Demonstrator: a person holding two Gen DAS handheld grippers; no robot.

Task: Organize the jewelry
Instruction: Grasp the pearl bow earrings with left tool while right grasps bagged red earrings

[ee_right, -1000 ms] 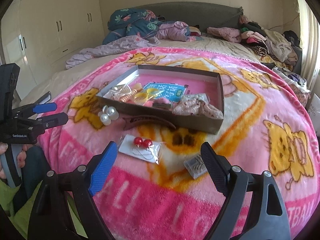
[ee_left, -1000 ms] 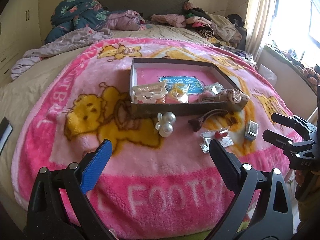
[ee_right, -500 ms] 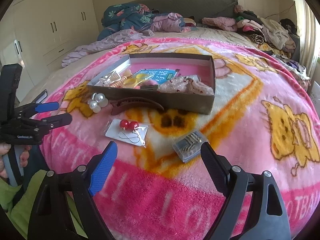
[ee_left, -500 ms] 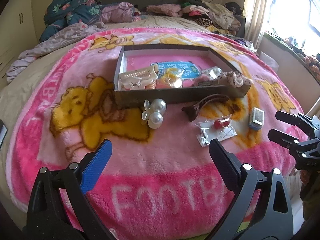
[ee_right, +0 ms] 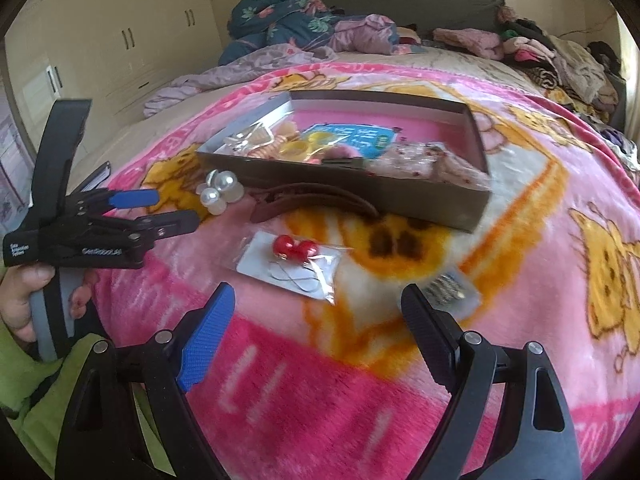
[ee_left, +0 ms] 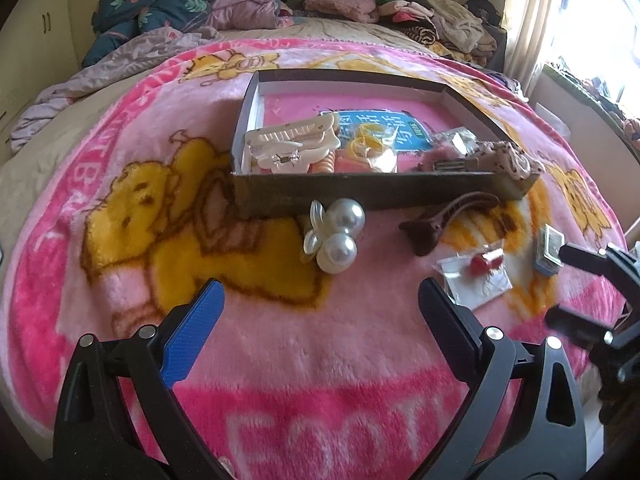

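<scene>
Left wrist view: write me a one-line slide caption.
Open left gripper faces a pearl hair clip, brown claw clip and red earrings lying before the half-filled box.

A pink cartoon-bear blanket [ee_left: 256,360] covers the bed. Crumpled clothes [ee_right: 560,56] pile beside a floral quilt [ee_right: 280,20]. Cream wardrobe doors [ee_right: 120,48] stand behind

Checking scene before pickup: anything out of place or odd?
Four pieces lie loose on the blanket outside the box: pearl clip, brown hair claw, bagged red earrings, small clear case. Nothing looks spilled or damaged. Both tongs are open and empty.
</scene>
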